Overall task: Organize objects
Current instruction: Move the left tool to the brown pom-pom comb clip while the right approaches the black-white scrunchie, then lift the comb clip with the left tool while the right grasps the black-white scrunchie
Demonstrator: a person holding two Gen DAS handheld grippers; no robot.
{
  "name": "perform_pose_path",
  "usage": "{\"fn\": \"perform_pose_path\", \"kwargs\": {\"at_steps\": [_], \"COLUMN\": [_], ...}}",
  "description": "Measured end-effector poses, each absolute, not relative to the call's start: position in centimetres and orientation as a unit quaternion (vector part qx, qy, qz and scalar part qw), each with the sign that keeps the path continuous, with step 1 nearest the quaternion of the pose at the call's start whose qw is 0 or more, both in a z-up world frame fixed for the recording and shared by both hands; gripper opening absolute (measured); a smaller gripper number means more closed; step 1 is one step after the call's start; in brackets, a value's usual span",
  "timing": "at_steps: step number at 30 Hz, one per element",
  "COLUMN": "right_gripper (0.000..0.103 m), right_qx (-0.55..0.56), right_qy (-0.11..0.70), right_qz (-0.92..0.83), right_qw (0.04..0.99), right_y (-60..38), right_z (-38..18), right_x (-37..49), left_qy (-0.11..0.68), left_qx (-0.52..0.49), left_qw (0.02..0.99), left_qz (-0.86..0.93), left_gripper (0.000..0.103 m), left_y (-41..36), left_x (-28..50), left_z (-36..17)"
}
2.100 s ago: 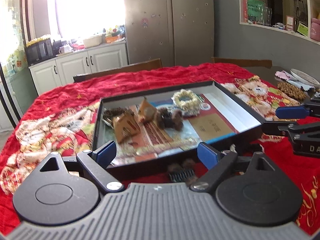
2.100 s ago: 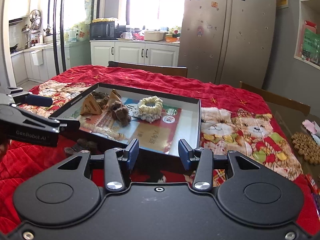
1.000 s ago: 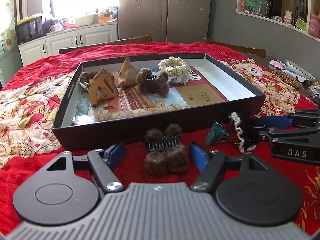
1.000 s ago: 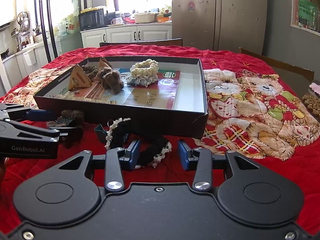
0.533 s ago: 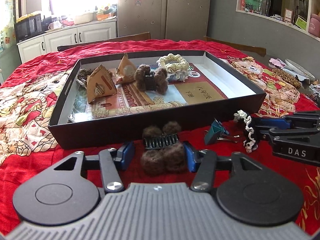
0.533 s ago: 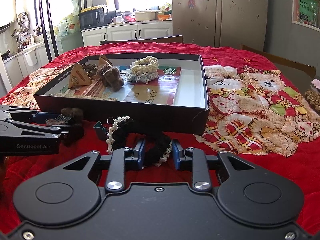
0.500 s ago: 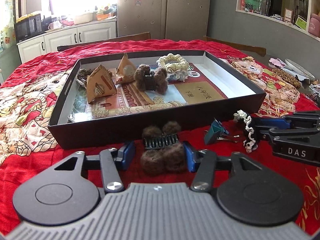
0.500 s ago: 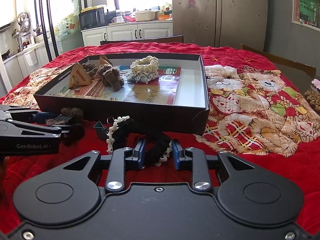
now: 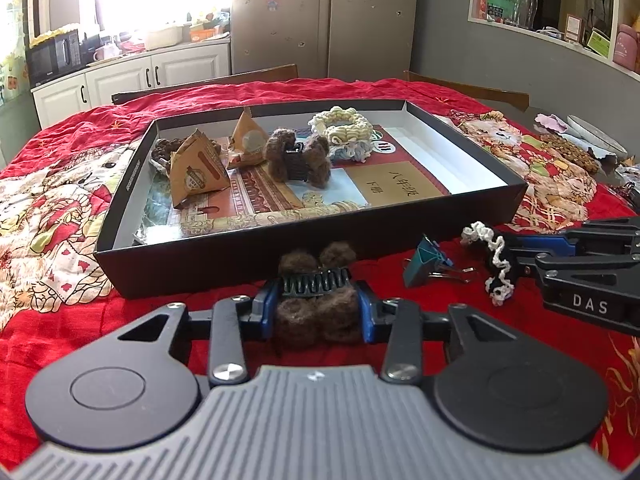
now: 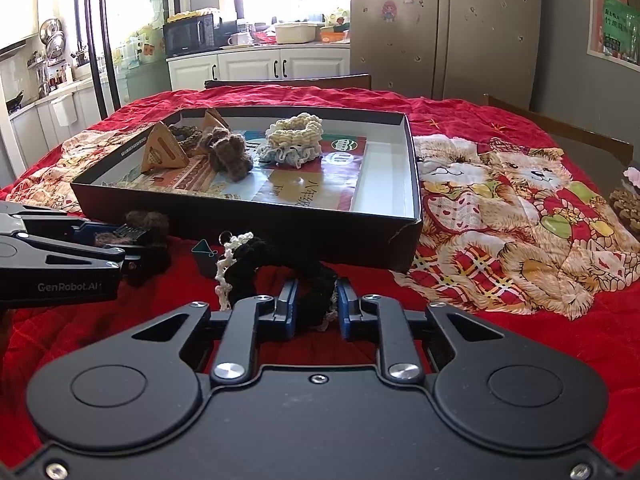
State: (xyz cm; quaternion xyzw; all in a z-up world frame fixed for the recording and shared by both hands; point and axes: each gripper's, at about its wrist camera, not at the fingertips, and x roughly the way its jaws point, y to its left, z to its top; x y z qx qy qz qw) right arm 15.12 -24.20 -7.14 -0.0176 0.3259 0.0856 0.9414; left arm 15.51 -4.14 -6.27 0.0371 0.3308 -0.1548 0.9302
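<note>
A brown fuzzy hair clip (image 9: 314,320) with black teeth lies on the red cloth in front of the black box (image 9: 240,256). My left gripper (image 9: 317,300) is closing on it, and its blue pads press both sides. A black scrunchie with white lace trim (image 10: 280,264) lies to the right. My right gripper (image 10: 316,304) is closing on its near loop, pads touching it. A teal binder clip (image 9: 426,262) sits between the two. In the box lie another brown clip (image 9: 298,156), a cream scrunchie (image 9: 340,124) and triangular paper packets (image 9: 198,170).
The red bear-print cloth (image 10: 500,208) covers the table. A plate (image 9: 596,140) and a beaded wooden mat (image 9: 572,152) sit at the far right edge. Chair backs (image 9: 208,84) stand behind the table, with kitchen cabinets and a fridge beyond.
Both pairs of jaws have narrowed, the left onto the brown hair clip and the right onto the black scrunchie. Neither hand has shifted over the last second.
</note>
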Motion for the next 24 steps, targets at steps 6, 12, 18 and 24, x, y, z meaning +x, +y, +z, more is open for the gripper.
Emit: {"fn": "perform_pose_path", "kwargs": {"at_steps": [6, 12, 18, 24], "right_gripper": [0.017, 0.016, 0.015, 0.014], "right_qx": [-0.016, -0.013, -0.011, -0.007], "right_qy": [0.320, 0.316, 0.308, 0.298], "right_qz": [0.085, 0.088, 0.091, 0.093], "right_qw": [0.944, 0.945, 0.947, 0.950], "right_y": [-24.35, -24.38, -24.36, -24.42], "right_z": [-6.99, -6.84, -6.55, -6.16], "right_x": [14.99, 14.90, 14.60, 14.30], "left_qy": [0.329, 0.328, 0.325, 0.324], "left_qx": [0.037, 0.037, 0.037, 0.038], "left_qw": [0.930, 0.930, 0.930, 0.931], "left_qz": [-0.159, -0.163, -0.165, -0.165], "left_gripper": [0.043, 0.043, 0.043, 0.043], "left_y": [-4.17, -4.18, -4.17, -4.13], "left_x": [15.22, 14.95, 14.72, 14.55], "left_z": [-6.13, -5.99, -5.83, -5.70]}}
